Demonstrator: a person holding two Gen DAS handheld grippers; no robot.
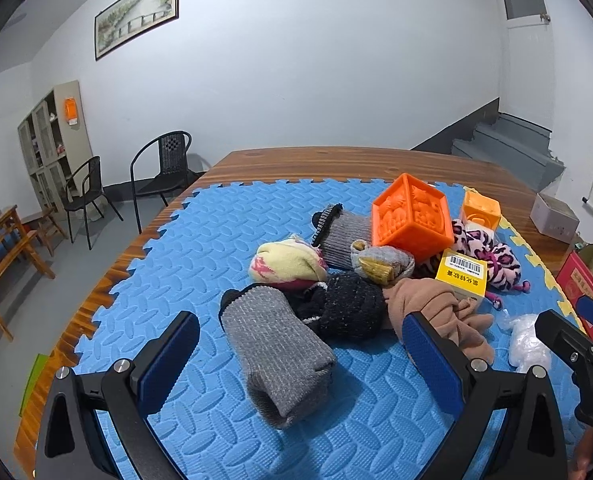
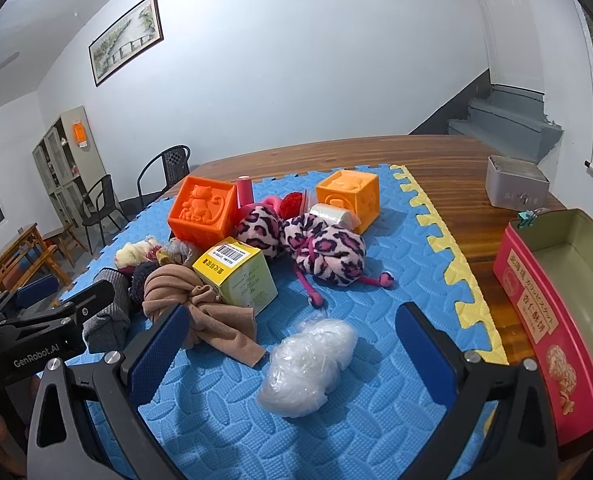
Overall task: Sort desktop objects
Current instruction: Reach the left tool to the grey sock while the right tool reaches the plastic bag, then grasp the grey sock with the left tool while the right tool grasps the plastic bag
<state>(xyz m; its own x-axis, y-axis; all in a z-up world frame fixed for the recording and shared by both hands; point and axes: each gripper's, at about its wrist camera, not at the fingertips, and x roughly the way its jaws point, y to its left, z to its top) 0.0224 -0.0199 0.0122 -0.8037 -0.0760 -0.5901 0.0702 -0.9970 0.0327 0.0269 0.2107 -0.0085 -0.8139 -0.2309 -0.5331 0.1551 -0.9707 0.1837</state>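
Clutter is heaped on the blue foam mat (image 1: 200, 248) that covers the wooden desk (image 2: 448, 160). The left hand-held gripper (image 1: 304, 344) is held released, its blue pads spread on either side of a grey ribbed sock (image 1: 276, 352) lying on the mat, with no contact seen. The right hand-held gripper (image 2: 296, 344) is likewise spread wide, and a crumpled clear plastic bag (image 2: 308, 364) is seen between its fingers, untouched. Behind these, a brown cloth (image 2: 200, 304), a yellow barcoded box (image 2: 236, 276), a leopard-print plush (image 2: 320, 248) and two orange embossed cubes (image 2: 202, 210) are piled together. A red open tin (image 2: 552, 292) is placed at the desk's right edge, beside the mat.
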